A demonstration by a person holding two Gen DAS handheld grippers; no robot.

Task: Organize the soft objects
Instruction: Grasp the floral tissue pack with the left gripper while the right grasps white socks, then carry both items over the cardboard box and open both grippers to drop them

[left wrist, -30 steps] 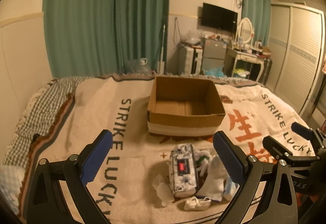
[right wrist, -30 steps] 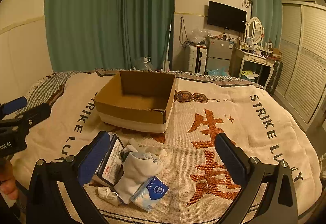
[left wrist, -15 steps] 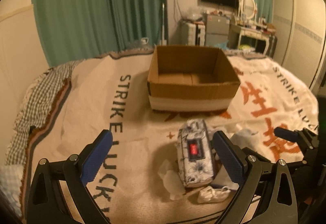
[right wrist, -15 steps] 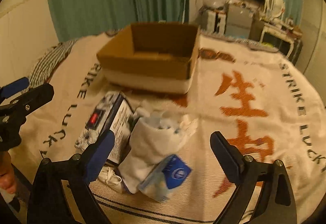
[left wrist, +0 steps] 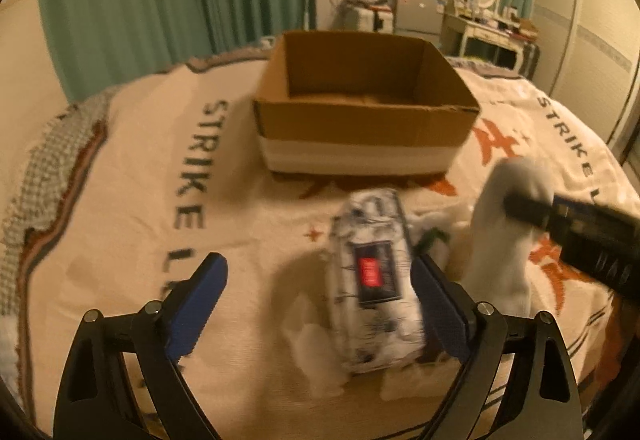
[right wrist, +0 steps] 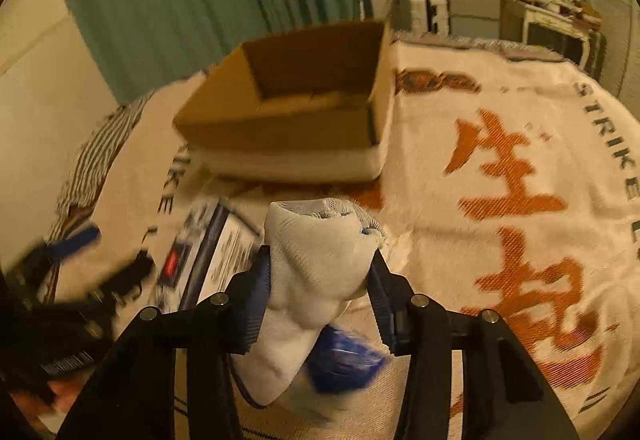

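Note:
An open cardboard box (left wrist: 360, 108) stands on the printed bedspread (left wrist: 160, 200); it also shows in the right wrist view (right wrist: 296, 108). My right gripper (right wrist: 318, 272) is shut on a white sock (right wrist: 316, 264), which also shows in the left wrist view (left wrist: 508, 240), hanging from the gripper. My left gripper (left wrist: 320, 304) is open, low over the spread, with a patterned tissue pack (left wrist: 372, 272) against its right finger. The pack (right wrist: 200, 252) lies left of the sock. A blue packet (right wrist: 344, 364) lies under the sock.
Small white cloth pieces (left wrist: 312, 344) lie by the pack. Green curtains (left wrist: 160, 0) hang behind the bed. A dresser (left wrist: 480, 28) and wardrobe (left wrist: 592, 40) stand at the far right. The left gripper shows at the left in the right wrist view (right wrist: 76, 272).
Both grippers moved down toward the pile. My right gripper closed on the white sock. My left gripper came up beside the tissue pack, still open.

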